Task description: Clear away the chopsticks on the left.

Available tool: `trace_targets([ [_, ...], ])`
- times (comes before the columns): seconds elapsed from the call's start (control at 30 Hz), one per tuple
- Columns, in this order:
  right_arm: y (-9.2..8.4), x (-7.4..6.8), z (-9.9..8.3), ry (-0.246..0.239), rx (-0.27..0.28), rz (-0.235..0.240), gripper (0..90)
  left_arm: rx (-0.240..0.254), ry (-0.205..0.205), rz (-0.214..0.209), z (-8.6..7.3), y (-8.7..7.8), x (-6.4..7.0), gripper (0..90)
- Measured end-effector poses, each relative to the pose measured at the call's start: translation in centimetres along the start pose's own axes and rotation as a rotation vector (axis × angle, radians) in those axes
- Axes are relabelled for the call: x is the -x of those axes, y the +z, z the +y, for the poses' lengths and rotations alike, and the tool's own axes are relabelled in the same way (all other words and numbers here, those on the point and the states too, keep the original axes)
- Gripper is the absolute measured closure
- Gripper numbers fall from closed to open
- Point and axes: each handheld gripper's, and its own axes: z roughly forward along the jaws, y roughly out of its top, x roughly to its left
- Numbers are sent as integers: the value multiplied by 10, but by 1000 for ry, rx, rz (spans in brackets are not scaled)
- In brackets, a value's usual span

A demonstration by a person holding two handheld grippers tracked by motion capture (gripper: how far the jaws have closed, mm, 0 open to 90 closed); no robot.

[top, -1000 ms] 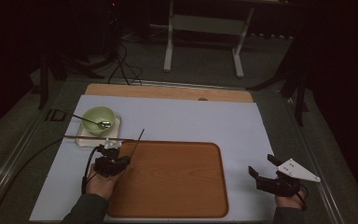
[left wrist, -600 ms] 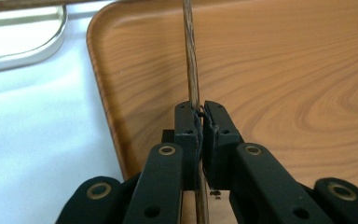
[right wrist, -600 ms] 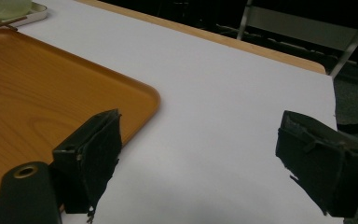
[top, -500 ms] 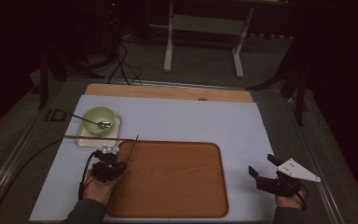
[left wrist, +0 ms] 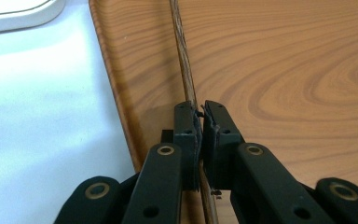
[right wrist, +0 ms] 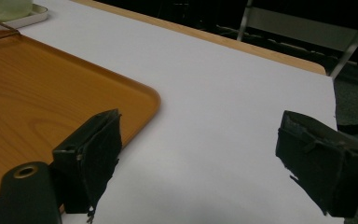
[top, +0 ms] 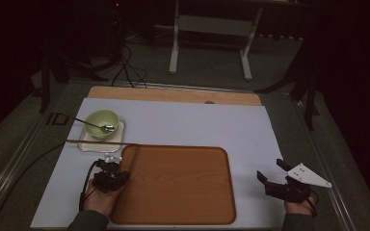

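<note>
Left gripper (left wrist: 200,116) clamped one chopstick (left wrist: 182,56) over the tray (left wrist: 284,70); right gripper (right wrist: 196,158) wide, idle. Next probably: lower, release flat.

No readable text, labels, brands or numbers on anything in view. The high view is dim, so fine print on the tray (top: 173,183) or bowl (top: 101,122) may go unseen; the closer gripper views show none either.

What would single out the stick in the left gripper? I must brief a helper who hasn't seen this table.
Find the wooden tray on the white sheet. At its left edge, the left gripper pinches a thin dark wooden stick. The other stick lies loose beside the green bowl.
</note>
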Motion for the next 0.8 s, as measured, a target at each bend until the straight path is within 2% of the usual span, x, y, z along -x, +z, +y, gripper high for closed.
trace_targets([
  [0.27,0,0,0,0,3,0,140,-13,15,16,-4,-1,2,852],
  [0.57,-1,0,1,-1,6,0,140,-14,1,29,-6,-3,-1,854],
  [0.7,-1,0,1,-1,6,0,140,-3,-9,0,-4,0,-1,854],
  [0.73,0,-1,1,-2,6,0,140,4,1,-25,-2,2,2,854],
  [0.8,0,-1,1,-3,5,0,140,5,5,-36,-1,3,4,854],
])
